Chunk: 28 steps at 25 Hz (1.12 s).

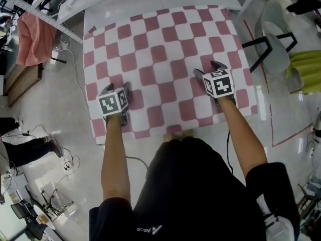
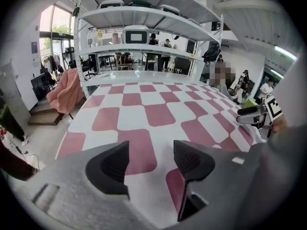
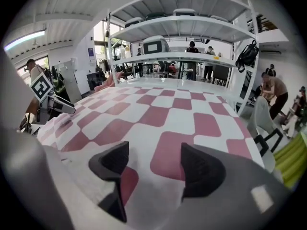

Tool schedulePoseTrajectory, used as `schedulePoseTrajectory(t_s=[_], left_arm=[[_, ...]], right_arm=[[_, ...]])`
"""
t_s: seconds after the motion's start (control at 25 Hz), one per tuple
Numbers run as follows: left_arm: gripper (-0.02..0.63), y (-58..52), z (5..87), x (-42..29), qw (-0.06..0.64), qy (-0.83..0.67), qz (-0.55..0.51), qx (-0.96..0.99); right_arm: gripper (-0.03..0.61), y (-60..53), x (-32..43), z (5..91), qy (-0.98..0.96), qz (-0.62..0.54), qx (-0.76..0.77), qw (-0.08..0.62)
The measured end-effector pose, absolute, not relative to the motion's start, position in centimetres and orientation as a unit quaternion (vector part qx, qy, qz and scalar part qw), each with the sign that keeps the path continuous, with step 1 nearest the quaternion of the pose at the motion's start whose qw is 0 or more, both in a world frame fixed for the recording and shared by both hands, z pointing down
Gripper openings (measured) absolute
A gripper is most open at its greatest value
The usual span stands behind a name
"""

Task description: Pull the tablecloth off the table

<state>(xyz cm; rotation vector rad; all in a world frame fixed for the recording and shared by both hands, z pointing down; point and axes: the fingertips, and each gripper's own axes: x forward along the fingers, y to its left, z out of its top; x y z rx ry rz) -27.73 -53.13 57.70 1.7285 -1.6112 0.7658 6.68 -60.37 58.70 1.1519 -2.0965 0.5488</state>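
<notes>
A pink-and-white checked tablecloth (image 1: 160, 59) lies spread over the table, its near edge hanging just in front of the person. My left gripper (image 1: 116, 87) hovers over the cloth's near-left part, jaws spread apart. In the left gripper view only cloth (image 2: 158, 114) shows between the left gripper's (image 2: 151, 159) dark pads. My right gripper (image 1: 208, 68) stands over the near-right part, a bit farther in, also open. Its own view shows the right gripper (image 3: 153, 162) with the cloth (image 3: 163, 114) below the gap and nothing gripped.
A white chair (image 1: 273, 44) and a yellow-green object (image 1: 303, 67) stand right of the table. A pink cloth (image 1: 35, 36) hangs over furniture at the left. A white shelf rack (image 2: 144, 37) rises beyond the far edge, with people behind it. Cables lie on the floor at the left.
</notes>
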Motion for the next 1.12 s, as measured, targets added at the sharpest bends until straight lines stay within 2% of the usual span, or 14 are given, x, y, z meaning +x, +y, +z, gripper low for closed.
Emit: schedulePoseTrajectory(t_s=[0.32, 0.6, 0.68, 0.8, 0.84, 0.96, 1.12], left_arm=[[0.277, -53.0, 59.6, -27.4, 0.346, -0.6, 0.326, 0.644], [0.161, -53.0, 59.4, -25.8, 0.323, -0.582, 0.346, 0.661], [0.132, -53.2, 59.3, -25.5, 0.313, -0.575, 0.356, 0.667], [0.087, -53.5, 59.4, -24.7, 0.293, -0.566, 0.372, 0.675], [0.067, -53.6, 59.4, -24.5, 0.285, -0.563, 0.378, 0.677], [0.016, -53.5, 59.3, -24.4, 0.272, -0.559, 0.388, 0.681], [0.008, -52.9, 59.2, -24.0, 0.273, -0.562, 0.37, 0.687]], right_arm=[[0.333, -60.6, 6.9, 59.7, -0.789, 0.229, 0.452, 0.348], [0.207, -59.9, 5.9, 59.4, -0.798, 0.215, 0.447, 0.344], [0.15, -59.7, 5.2, 59.5, -0.8, 0.209, 0.442, 0.348], [0.027, -59.2, 3.9, 59.7, -0.801, 0.187, 0.436, 0.365], [0.009, -59.0, 3.4, 59.6, -0.802, 0.182, 0.433, 0.368], [0.006, -58.6, 2.2, 59.4, -0.809, 0.188, 0.42, 0.366], [0.003, -57.1, 0.3, 59.3, -0.824, 0.2, 0.391, 0.359]])
